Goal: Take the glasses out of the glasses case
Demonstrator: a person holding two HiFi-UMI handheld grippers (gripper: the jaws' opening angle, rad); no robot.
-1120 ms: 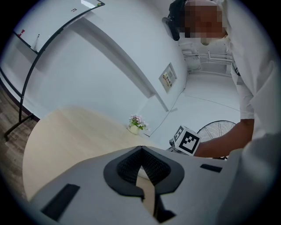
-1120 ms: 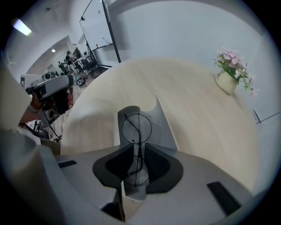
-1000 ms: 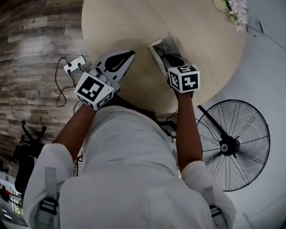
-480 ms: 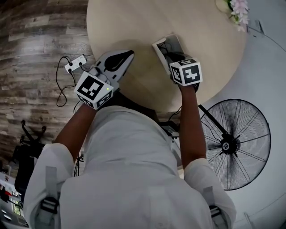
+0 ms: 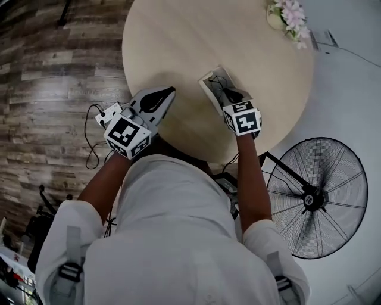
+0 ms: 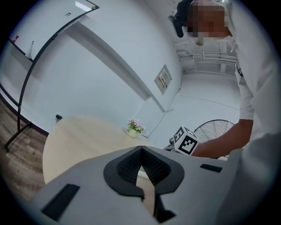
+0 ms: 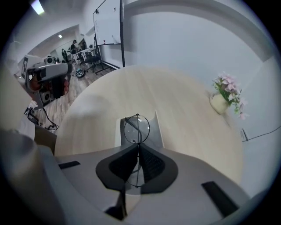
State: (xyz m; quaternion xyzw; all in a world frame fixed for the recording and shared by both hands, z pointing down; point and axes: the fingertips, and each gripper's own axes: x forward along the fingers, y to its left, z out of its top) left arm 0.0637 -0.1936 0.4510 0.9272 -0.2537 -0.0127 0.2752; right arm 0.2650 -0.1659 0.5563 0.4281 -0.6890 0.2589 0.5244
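Observation:
On the round wooden table (image 5: 178,41) lies the open pale glasses case (image 5: 213,80), near the table's near edge. My right gripper (image 5: 232,98) hovers over the case's near end, shut on the thin wire-framed glasses (image 7: 137,128). In the right gripper view one round lens stands upright just past the jaws, above the case (image 7: 151,127), and the frame runs down between the pads. My left gripper (image 5: 162,95) hangs to the left of the case over the table's edge, shut with nothing in it (image 6: 141,151).
A small vase of pink flowers (image 5: 289,15) stands at the table's far right edge. A standing fan (image 5: 315,196) is on the floor to the right. A white power strip with cables (image 5: 110,113) lies on the wood floor left of the table.
The head view has shifted, so the table sits lower in the frame. Both grippers keep about the same places relative to the case; the right one still holds the glasses.

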